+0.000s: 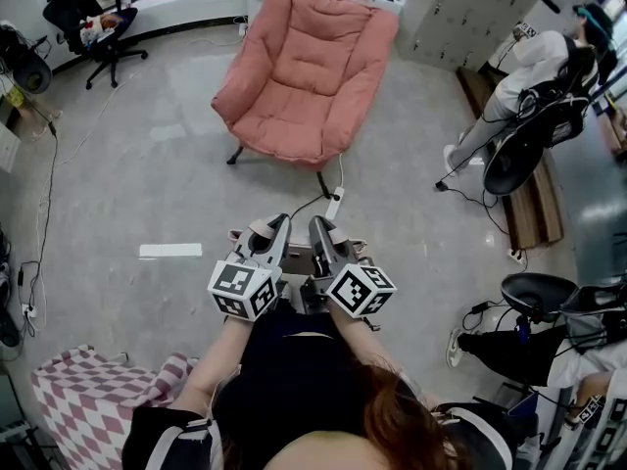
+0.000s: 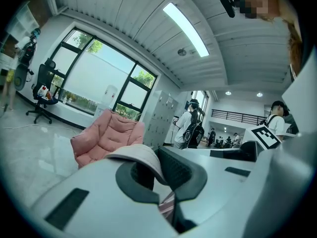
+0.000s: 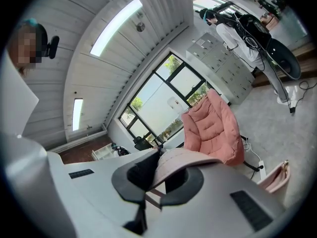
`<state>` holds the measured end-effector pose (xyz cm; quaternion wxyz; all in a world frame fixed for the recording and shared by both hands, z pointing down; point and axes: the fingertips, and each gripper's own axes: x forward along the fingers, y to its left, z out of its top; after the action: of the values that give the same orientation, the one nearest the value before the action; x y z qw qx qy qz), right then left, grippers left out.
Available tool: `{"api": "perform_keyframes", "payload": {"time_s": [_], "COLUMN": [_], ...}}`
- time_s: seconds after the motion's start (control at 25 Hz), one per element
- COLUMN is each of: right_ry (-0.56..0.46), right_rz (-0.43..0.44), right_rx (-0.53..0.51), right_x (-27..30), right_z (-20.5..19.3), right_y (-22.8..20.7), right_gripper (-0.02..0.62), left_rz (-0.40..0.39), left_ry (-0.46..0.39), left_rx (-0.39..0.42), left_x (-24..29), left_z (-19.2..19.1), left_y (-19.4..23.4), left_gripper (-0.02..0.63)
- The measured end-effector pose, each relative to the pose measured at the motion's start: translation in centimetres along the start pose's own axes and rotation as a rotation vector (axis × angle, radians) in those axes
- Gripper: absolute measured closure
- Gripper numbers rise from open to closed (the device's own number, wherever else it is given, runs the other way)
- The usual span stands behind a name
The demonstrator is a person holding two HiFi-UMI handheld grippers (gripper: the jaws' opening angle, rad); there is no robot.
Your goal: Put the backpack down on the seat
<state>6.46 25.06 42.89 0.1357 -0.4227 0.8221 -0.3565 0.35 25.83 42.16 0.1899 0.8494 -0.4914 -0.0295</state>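
Backpack straps (image 2: 143, 156) sit pinched in our left gripper (image 1: 275, 233) and right gripper (image 1: 321, 233); we face the pink armchair (image 1: 304, 67).

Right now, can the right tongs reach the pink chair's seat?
Probably not yet. The right tongs, shut on a strap, are short of the chair, with floor between. Nothing seems to block the way; only a power strip lies by its leg.

The left gripper (image 1: 277, 227) and right gripper (image 1: 319, 229) are pale grey shells with dark grey pads (image 2: 174, 168) lining the jaws. Each carries a white cube (image 1: 242, 290) printed with black square markers. The person wears a black top (image 1: 294, 360) with white-striped sleeves (image 1: 167, 437).
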Motion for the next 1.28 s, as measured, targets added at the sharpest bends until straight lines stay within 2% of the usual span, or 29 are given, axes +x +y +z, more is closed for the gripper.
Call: {"api": "perform_keyframes", "payload": {"time_s": [0.32, 0.64, 1.04, 1.28], "right_ry": [-0.005, 0.022, 0.063, 0.08], "right_rz": [-0.008, -0.004, 0.024, 0.038], "right_rx": [-0.021, -0.015, -0.018, -0.017], "right_x": [3.7, 6.4, 8.0, 8.7], "right_z": [-0.3, -1.3, -1.9, -1.5], "right_y": [0.1, 0.2, 1.2, 0.7], "right_gripper": [0.561, 0.561, 0.561, 0.561], "left_rz": [-0.019, 0.001, 0.047, 0.048], "left_ry": [0.006, 0.009, -0.006, -0.013], "left_rx": [0.001, -0.005, -0.047, -0.063], "left_x": [1.2, 1.6, 1.3, 1.8], "left_z": [0.9, 1.4, 2.0, 2.1], "left_y": [3.4, 6.2, 8.0, 8.3], "left_gripper": [0.589, 0.589, 0.589, 0.589]}}
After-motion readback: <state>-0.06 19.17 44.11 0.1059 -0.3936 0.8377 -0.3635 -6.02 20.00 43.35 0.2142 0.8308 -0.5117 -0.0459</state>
